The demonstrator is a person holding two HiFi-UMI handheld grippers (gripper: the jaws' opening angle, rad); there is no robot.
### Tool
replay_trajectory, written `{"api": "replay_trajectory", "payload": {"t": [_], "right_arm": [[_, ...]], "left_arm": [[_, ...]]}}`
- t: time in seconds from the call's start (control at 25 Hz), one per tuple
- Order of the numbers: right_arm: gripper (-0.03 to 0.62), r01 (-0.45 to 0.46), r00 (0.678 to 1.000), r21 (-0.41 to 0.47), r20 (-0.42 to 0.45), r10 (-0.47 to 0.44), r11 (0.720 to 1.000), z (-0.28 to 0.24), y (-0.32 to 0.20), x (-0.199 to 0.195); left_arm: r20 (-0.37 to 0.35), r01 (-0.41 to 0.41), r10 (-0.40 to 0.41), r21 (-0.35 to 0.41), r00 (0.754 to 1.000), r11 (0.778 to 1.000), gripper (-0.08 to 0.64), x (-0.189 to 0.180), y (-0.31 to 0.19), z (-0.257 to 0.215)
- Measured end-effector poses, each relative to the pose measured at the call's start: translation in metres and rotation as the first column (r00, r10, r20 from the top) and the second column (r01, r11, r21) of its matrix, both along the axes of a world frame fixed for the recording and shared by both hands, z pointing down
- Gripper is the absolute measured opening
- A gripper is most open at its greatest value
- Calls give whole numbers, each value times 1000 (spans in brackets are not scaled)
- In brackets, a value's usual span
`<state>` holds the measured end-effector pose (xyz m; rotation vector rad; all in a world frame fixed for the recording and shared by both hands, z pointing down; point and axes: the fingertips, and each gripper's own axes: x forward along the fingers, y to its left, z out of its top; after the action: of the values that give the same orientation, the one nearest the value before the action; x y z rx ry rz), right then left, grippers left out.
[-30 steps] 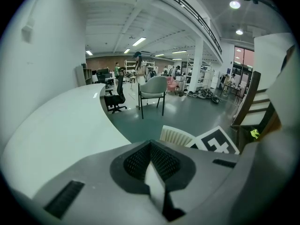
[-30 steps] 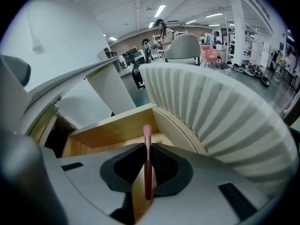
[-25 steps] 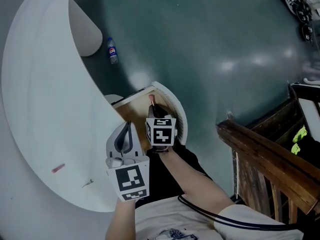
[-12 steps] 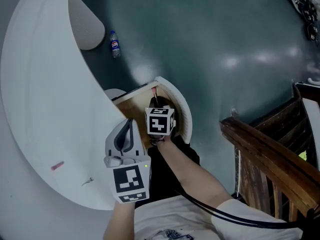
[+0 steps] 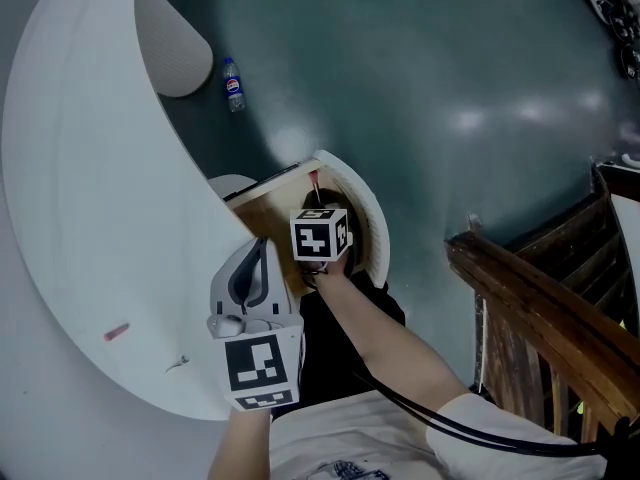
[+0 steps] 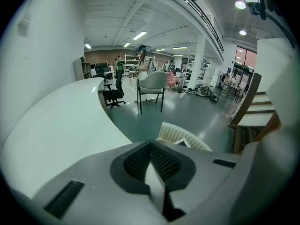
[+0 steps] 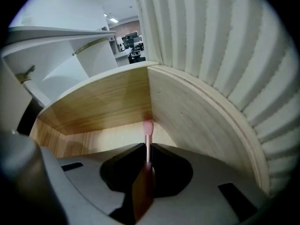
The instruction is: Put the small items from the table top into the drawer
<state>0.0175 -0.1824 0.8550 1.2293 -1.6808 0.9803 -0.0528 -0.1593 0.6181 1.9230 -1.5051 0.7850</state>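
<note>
While inside drawer (image 7: 93, 104), right tongs (image 7: 147, 154) grip stick (image 7: 148, 136)

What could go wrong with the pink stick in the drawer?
1. The right hand-held gripper pinches the thin pink stick, which points at a corner of the wooden drawer. Pushed further, it might jab the wood and slip or bend.
2. Another small pink thing lies on the white table and could be forgotten.

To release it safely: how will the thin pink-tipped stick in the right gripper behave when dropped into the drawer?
The stick looks thin and straight, so probably stiff and light. It seems round, so it may roll on the wooden floor of the drawer. The right gripper holds one end only, so it could tip when released.
</note>
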Motion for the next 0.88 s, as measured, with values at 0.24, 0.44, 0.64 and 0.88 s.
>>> {"api": "replay_trajectory", "payload": {"t": [0.24,0.44,0.64,0.88], "right_arm": [[61,6,1000,-5,2,-6,1000,0,0,0],[63,31,999,-21,32,-31,999,-3,2,-5],[63,61,998,5,23,-61,998,-20,3,-3],[63,122,991,52,47,-124,991,-64,2,-2]], "left_arm": [[-5,11,-11,1,1000,1000,34,-1,-1,0],[-35,61,-61,-17,998,998,34,-7,6,1],[-33,108,-109,-21,994,994,34,-13,20,-7],[-33,192,-191,18,981,981,34,-14,38,-31]]}}
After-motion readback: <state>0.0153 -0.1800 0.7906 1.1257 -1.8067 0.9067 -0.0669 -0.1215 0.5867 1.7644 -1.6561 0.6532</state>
